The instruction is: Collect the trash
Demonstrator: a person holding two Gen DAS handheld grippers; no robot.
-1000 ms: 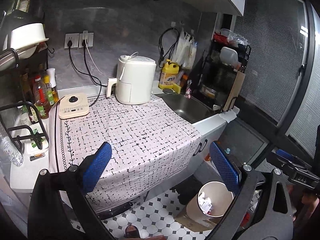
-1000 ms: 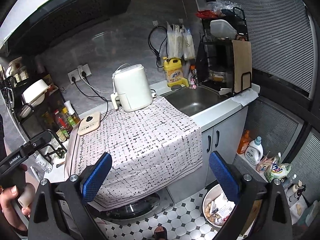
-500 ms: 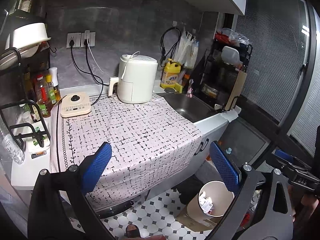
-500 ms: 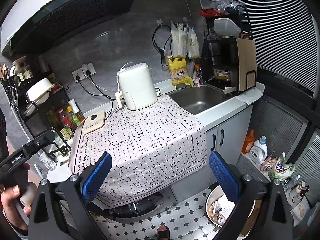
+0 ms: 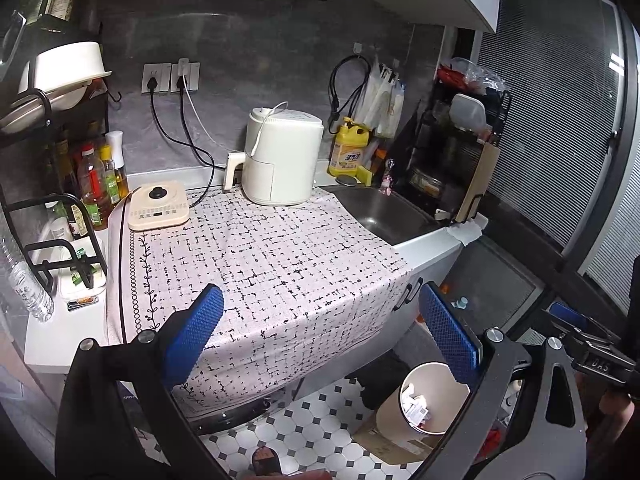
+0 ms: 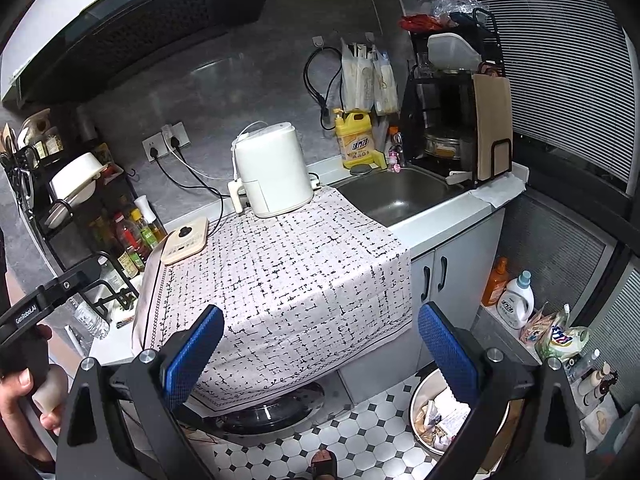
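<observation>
Grippers — left [image 5: 320, 336], right [image 6: 320, 350] — spread empty; air fryer [image 5: 280, 160] stands on cloth [image 5: 272, 264].

The left black-framed gripper with blue ribbed pads [image 5: 320, 340] is hanging wide open across the lower part of the left wrist view, its pads spread toward lower left and lower right, nothing between them. The right black-framed gripper with blue ribbed pads [image 6: 320, 350] is gaping just as wide in its own view, empty too. At the lower left edge of the right wrist view, a bare hand [image 6: 24, 396] is curling around what is probably the left gripper's handle.
</observation>
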